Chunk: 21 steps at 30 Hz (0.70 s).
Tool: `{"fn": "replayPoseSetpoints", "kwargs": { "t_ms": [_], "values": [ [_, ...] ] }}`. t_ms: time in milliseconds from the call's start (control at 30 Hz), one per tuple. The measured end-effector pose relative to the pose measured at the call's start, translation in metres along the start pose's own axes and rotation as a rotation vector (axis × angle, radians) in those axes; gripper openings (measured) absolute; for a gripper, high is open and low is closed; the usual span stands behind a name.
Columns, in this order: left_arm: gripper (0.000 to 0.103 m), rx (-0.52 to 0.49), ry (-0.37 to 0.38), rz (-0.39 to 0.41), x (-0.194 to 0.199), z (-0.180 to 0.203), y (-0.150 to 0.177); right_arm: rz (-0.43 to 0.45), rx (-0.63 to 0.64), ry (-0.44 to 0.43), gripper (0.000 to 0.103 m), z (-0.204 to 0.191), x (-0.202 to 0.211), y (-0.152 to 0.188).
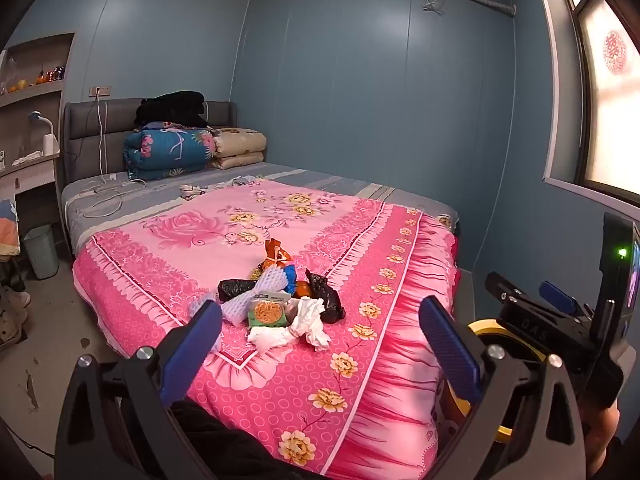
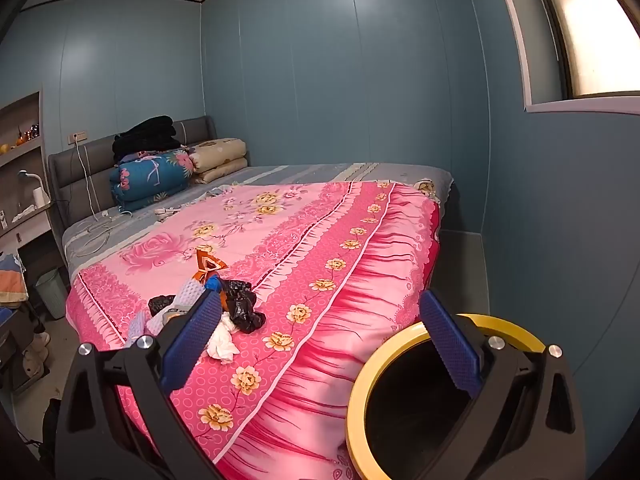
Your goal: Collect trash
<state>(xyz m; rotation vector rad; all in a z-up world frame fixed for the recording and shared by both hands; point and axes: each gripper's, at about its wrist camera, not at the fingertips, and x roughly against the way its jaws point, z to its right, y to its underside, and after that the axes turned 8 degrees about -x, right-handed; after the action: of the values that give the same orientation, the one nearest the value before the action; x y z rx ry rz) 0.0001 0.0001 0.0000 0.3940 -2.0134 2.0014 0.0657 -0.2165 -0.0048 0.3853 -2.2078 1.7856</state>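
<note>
Here the trash pile (image 1: 280, 300) lies on the pink floral bedspread (image 1: 360, 392), near the foot edge of the bed and toward its left corner: crumpled white tissue (image 1: 304, 324), black plastic bags (image 1: 324, 292), white foam netting (image 1: 256, 292), an orange wrapper (image 1: 276, 254) and a green snack packet (image 1: 268, 312). The left gripper (image 1: 320, 352) and the right gripper (image 2: 320, 344) both hover with jaws spread wide, holding nothing. A yellow-rimmed bin (image 2: 360, 396) stands just beside the bed's foot corner.

Trash pile (image 1: 280, 300) on pink floral bedspread (image 1: 320, 380) — left gripper (image 1: 320, 344) spread wide, empty, yellow-rimmed bin (image 1: 486, 330) beside
</note>
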Motion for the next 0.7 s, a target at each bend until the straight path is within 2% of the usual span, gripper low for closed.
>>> {"fn": "replayPoseSetpoints", "kwargs": {
  "t_ms": [700],
  "values": [
    [0.095,0.007,0.003,0.001,0.0002,-0.0004,0.0000,-0.009,-0.007,-0.001,0.095,0.0024,-0.0026,-0.0008]
  ]
}}
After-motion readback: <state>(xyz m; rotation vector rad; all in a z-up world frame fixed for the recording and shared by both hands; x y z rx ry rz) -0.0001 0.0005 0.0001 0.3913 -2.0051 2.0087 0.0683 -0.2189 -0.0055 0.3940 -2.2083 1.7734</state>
